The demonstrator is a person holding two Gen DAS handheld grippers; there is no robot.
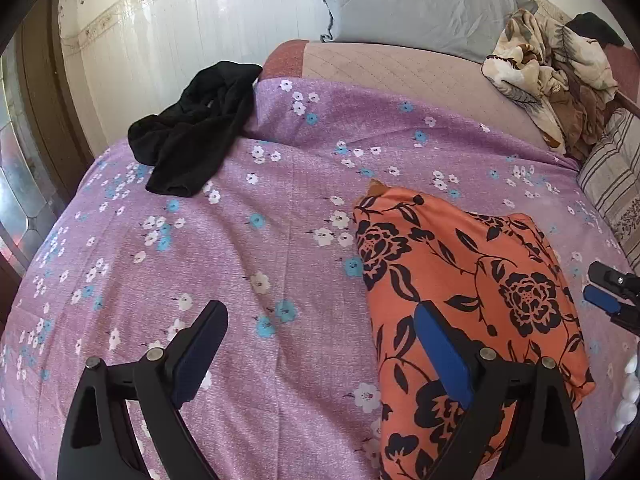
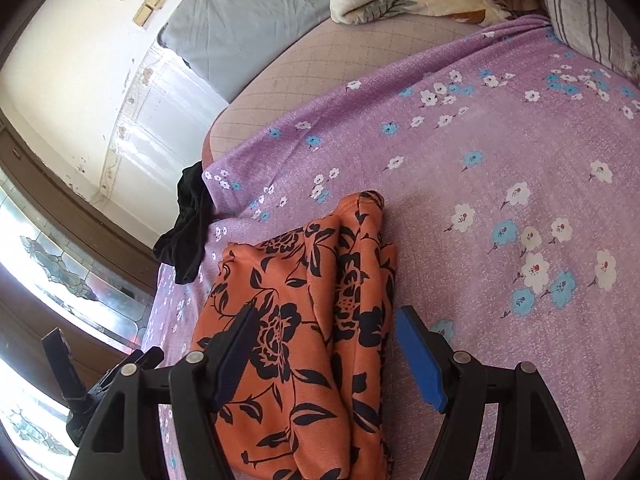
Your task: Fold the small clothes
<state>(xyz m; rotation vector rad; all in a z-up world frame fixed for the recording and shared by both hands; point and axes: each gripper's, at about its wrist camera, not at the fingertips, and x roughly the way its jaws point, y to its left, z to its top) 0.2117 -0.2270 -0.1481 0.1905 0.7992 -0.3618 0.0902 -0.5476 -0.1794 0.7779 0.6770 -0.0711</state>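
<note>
An orange garment with black flowers [image 1: 472, 280] lies folded on the purple flowered bedsheet [image 1: 260, 240]; it also shows in the right wrist view [image 2: 304, 320]. My left gripper [image 1: 320, 320] is open and empty, hovering just left of the garment, its right finger over the garment's near edge. My right gripper [image 2: 326, 320] is open, jaws either side of the garment's near right part, holding nothing; its tips show at the right edge of the left wrist view [image 1: 608, 292]. A crumpled black garment [image 1: 192, 132] lies at the bed's far left corner [image 2: 188, 224].
A grey pillow [image 1: 412, 0] leans on the wall at the head. A crumpled cream floral blanket [image 1: 548, 76] and a striped pillow [image 1: 616, 176] lie at the far right. The bed's left edge drops toward a tiled wall and a glass door [image 2: 60, 272].
</note>
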